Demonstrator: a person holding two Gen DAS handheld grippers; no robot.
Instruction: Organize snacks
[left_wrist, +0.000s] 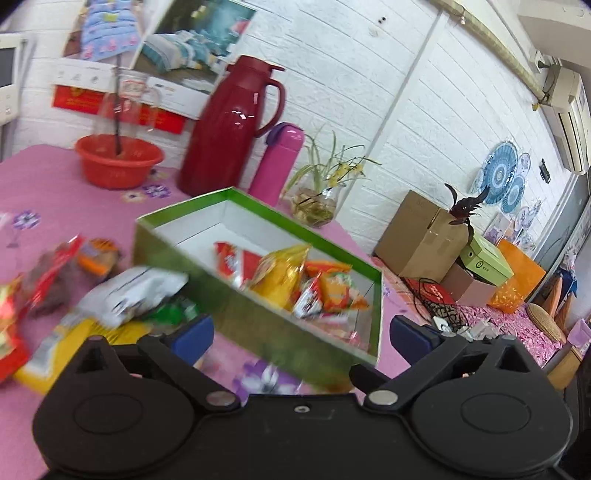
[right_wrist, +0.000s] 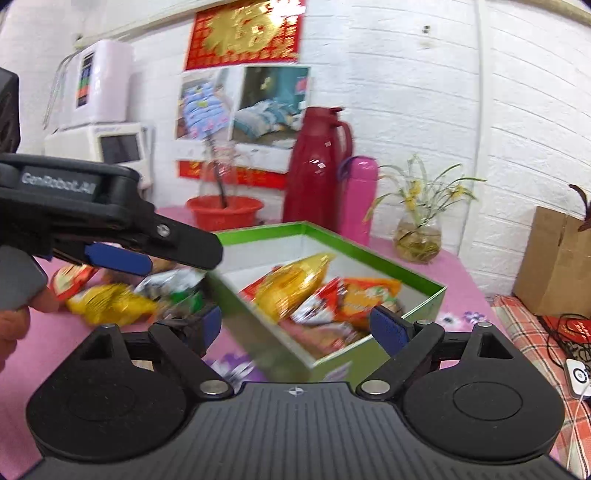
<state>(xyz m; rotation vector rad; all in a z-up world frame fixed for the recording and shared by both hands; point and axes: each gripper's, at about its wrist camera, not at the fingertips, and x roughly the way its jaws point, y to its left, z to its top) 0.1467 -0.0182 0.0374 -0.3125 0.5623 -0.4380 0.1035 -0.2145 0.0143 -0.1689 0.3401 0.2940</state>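
Box (left_wrist: 258, 295) between open jaws.

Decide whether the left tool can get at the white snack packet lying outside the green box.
Probably yes: the left tool is open, and the white snack packet lies uncovered beside the green box, just ahead.

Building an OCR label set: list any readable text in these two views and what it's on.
"GenRobot.AI": on the side of the left tool, soft but legible in the right wrist view.
Snack packets in the green box: print blurred, unreadable.
Red and gold wall poster: characters too blurred to read.
Red banner strip under the bedding posters: unreadable.
White appliance panel: too small.
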